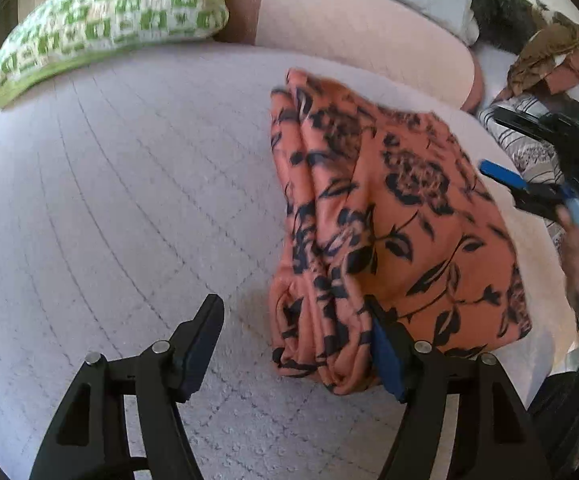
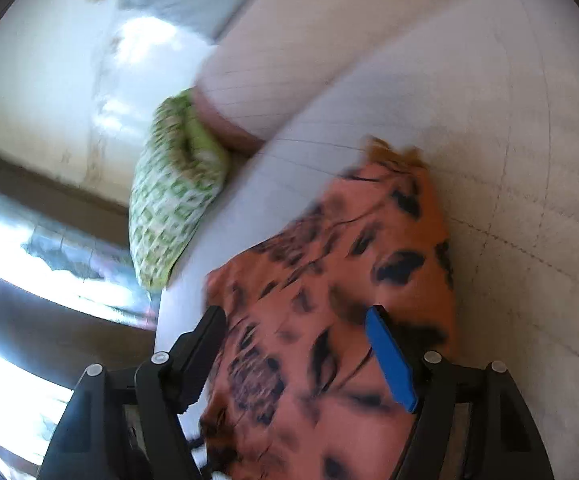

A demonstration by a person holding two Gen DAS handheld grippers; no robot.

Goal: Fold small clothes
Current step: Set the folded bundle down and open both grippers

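Note:
A folded orange garment with a dark flower print lies on the white quilted bed cover. My left gripper stands open at the garment's near left corner. Its right fingertip is over the folded edge and its left fingertip is over bare cover; neither pad presses the cloth. At the right edge a hand holds my right gripper, its blue pad pointing at the garment's right side. In the blurred right wrist view, the right gripper is open above the orange garment, with the cloth showing between its fingers.
A green and white patterned pillow lies at the back left, beside a long pale pink bolster. A striped cloth and a heap of brown clothes sit at the right. Past the bed's edge there is a bright floor.

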